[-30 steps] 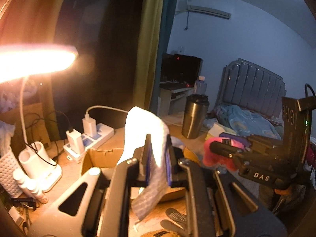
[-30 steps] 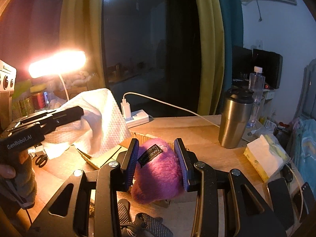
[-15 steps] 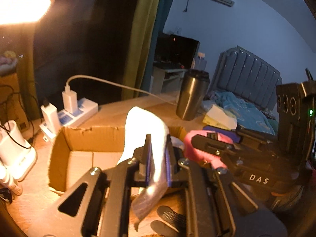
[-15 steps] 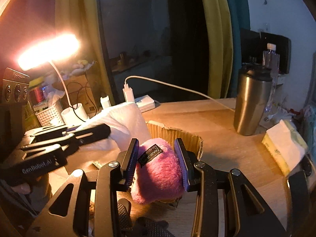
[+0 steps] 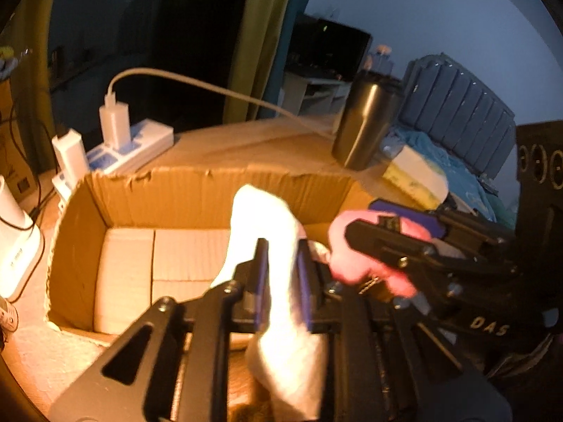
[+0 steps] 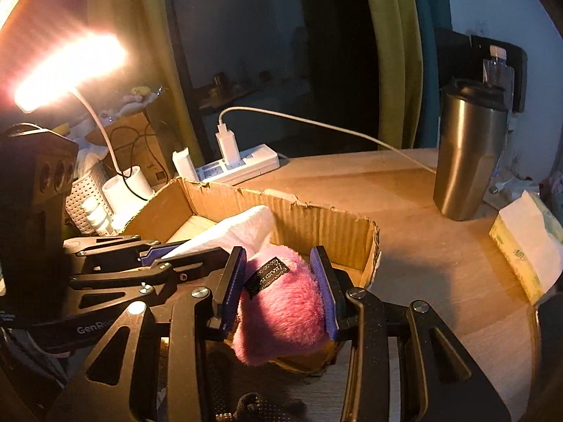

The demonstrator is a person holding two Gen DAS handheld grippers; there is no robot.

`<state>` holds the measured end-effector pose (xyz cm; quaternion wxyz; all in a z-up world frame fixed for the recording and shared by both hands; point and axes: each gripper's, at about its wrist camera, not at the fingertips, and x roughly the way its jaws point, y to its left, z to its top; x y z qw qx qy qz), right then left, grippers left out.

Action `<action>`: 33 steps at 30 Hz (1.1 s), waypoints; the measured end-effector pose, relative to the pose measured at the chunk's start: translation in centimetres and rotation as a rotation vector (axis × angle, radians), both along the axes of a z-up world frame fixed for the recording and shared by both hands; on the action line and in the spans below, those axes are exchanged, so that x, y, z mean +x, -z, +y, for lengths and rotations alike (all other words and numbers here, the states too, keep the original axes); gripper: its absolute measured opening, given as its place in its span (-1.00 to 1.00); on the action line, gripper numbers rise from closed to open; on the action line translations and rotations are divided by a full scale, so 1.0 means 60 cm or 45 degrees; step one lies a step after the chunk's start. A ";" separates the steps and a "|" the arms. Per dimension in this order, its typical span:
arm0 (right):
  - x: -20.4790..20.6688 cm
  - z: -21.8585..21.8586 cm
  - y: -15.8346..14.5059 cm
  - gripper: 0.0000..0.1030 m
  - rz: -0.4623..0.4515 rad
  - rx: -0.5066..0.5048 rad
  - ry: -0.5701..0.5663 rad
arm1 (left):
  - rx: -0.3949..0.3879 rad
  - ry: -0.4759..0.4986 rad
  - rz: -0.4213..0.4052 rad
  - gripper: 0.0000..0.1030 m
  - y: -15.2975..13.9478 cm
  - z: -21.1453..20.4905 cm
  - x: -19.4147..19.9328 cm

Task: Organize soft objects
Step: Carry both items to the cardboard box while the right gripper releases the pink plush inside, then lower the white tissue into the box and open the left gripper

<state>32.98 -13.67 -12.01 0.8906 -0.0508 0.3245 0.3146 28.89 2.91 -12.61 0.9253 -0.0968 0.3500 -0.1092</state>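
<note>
My left gripper (image 5: 283, 246) is shut on a white cloth (image 5: 267, 218) and holds it over the near edge of an open cardboard box (image 5: 183, 190). The cloth (image 6: 235, 232) and the left gripper (image 6: 155, 256) also show in the right wrist view. My right gripper (image 6: 278, 256) is shut on a pink fluffy plush (image 6: 281, 309) with a black label, just above the box's near right corner (image 6: 355, 235). In the left wrist view the plush (image 5: 366, 263) sits to the right of the cloth, held by the right gripper (image 5: 352, 232).
A steel tumbler (image 6: 468, 151) stands on the wooden table (image 6: 422, 246) at the right. A tissue pack (image 6: 524, 246) lies beyond it. A white power strip with chargers (image 6: 235, 168) sits behind the box. A lit desk lamp (image 6: 67, 70) and white basket (image 6: 84, 197) are at left.
Both grippers have moved down and forward toward the cardboard box, carrying the cloth and the plush. The box now fills more of both views.
</note>
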 end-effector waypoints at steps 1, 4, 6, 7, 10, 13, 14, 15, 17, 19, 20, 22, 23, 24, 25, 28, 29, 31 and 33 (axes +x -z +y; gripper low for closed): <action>0.002 -0.001 0.001 -0.21 0.007 -0.001 0.005 | 0.000 -0.006 0.016 -0.57 0.004 0.001 0.002; 0.004 -0.001 0.003 -0.18 0.017 -0.001 0.016 | -0.003 -0.020 0.046 -0.52 0.010 0.005 0.004; 0.004 -0.001 0.002 -0.04 0.018 0.000 0.022 | -0.002 -0.019 0.043 -0.43 0.009 0.005 0.002; 0.003 -0.002 0.002 0.04 0.019 0.003 0.024 | 0.003 -0.019 0.041 -0.37 0.008 0.005 0.001; 0.001 -0.006 -0.003 0.15 0.014 0.016 0.034 | 0.012 -0.023 0.036 0.00 0.004 0.006 -0.002; -0.006 -0.013 -0.014 0.15 -0.007 0.026 0.043 | 0.003 -0.042 0.022 0.06 -0.004 0.012 -0.006; -0.008 -0.015 -0.017 0.15 -0.013 0.026 0.045 | -0.005 -0.052 0.014 0.07 -0.007 0.016 -0.008; -0.011 -0.017 -0.020 0.15 -0.019 0.027 0.048 | -0.011 -0.053 0.010 0.07 -0.011 0.018 -0.011; -0.015 -0.021 -0.026 0.15 -0.029 0.029 0.055 | -0.004 -0.060 -0.004 0.07 -0.017 0.019 -0.017; -0.021 -0.026 -0.032 0.15 -0.040 0.033 0.064 | 0.001 -0.064 -0.016 0.07 -0.025 0.021 -0.024; -0.023 -0.028 -0.035 0.15 -0.045 0.035 0.067 | 0.002 -0.067 -0.022 0.08 -0.028 0.022 -0.027; -0.029 -0.031 -0.040 0.15 -0.055 0.035 0.074 | 0.006 -0.074 -0.034 0.08 -0.034 0.022 -0.033; -0.033 -0.033 -0.043 0.15 -0.059 0.036 0.077 | 0.007 -0.078 -0.039 0.08 -0.037 0.023 -0.037; -0.036 -0.034 -0.046 0.15 -0.063 0.036 0.078 | 0.007 -0.081 -0.045 0.08 -0.041 0.024 -0.042; -0.040 -0.036 -0.048 0.15 -0.069 0.036 0.079 | 0.008 -0.083 -0.050 0.08 -0.043 0.025 -0.045; -0.052 -0.037 -0.055 0.15 -0.082 0.034 0.080 | 0.009 -0.090 -0.066 0.08 -0.052 0.027 -0.058; -0.057 -0.038 -0.058 0.15 -0.087 0.033 0.080 | 0.010 -0.091 -0.073 0.08 -0.055 0.027 -0.063; -0.066 -0.038 -0.063 0.15 -0.098 0.032 0.080 | 0.011 -0.092 -0.084 0.09 -0.059 0.027 -0.071; -0.075 -0.039 -0.067 0.15 -0.107 0.032 0.079 | 0.011 -0.092 -0.098 0.09 -0.065 0.027 -0.082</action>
